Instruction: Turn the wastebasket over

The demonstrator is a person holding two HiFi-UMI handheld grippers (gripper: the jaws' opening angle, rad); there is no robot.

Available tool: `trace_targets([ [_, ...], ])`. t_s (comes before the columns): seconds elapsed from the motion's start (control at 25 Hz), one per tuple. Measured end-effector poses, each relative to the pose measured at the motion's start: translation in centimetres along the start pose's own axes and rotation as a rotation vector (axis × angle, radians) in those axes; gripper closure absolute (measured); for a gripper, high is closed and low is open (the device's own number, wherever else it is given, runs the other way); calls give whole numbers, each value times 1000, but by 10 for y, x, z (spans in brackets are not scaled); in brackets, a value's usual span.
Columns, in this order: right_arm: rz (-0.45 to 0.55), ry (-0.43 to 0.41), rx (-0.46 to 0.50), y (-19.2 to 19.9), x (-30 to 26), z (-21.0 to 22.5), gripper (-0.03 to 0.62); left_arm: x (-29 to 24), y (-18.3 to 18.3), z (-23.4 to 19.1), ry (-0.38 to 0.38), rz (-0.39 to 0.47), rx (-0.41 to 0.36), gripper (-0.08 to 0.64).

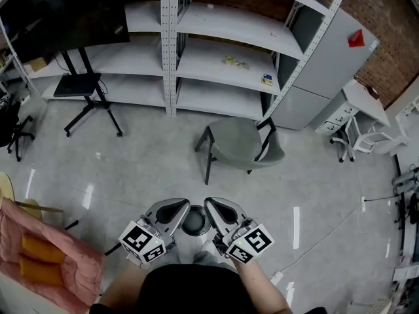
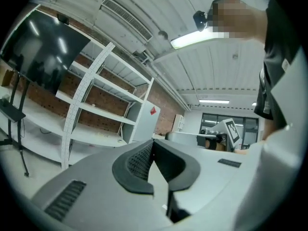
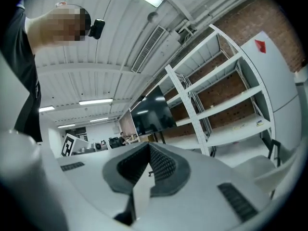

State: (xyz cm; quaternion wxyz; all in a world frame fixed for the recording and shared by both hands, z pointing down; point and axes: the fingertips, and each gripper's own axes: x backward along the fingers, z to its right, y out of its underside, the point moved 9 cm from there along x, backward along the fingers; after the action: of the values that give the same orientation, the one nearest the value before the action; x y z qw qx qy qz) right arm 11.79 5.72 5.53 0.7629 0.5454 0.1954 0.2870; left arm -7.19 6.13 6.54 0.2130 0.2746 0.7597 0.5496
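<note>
In the head view a dark round wastebasket (image 1: 194, 220) stands on the floor just in front of the person's body, seen from straight above; I cannot tell which end is up. My left gripper (image 1: 175, 206) and right gripper (image 1: 216, 205) hang close together over either side of it, well above the floor and pointing forward. Both are shut with nothing between the jaws. The left gripper (image 2: 153, 148) and right gripper (image 3: 148, 152) views show closed tips against the room; the wastebasket is not in them.
A grey chair (image 1: 241, 142) stands ahead on the pale floor. Behind it is white shelving (image 1: 216, 57), with a black screen on a stand (image 1: 65, 12) to the left and a white cabinet (image 1: 327, 51) to the right. A pink cushion (image 1: 39, 254) lies at the lower left.
</note>
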Motion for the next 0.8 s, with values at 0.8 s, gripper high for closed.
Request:
trace_targets([
  [0.8,18,-52,81,-40,-8,-9,583,11,-44,14,-11,72,-33,548],
])
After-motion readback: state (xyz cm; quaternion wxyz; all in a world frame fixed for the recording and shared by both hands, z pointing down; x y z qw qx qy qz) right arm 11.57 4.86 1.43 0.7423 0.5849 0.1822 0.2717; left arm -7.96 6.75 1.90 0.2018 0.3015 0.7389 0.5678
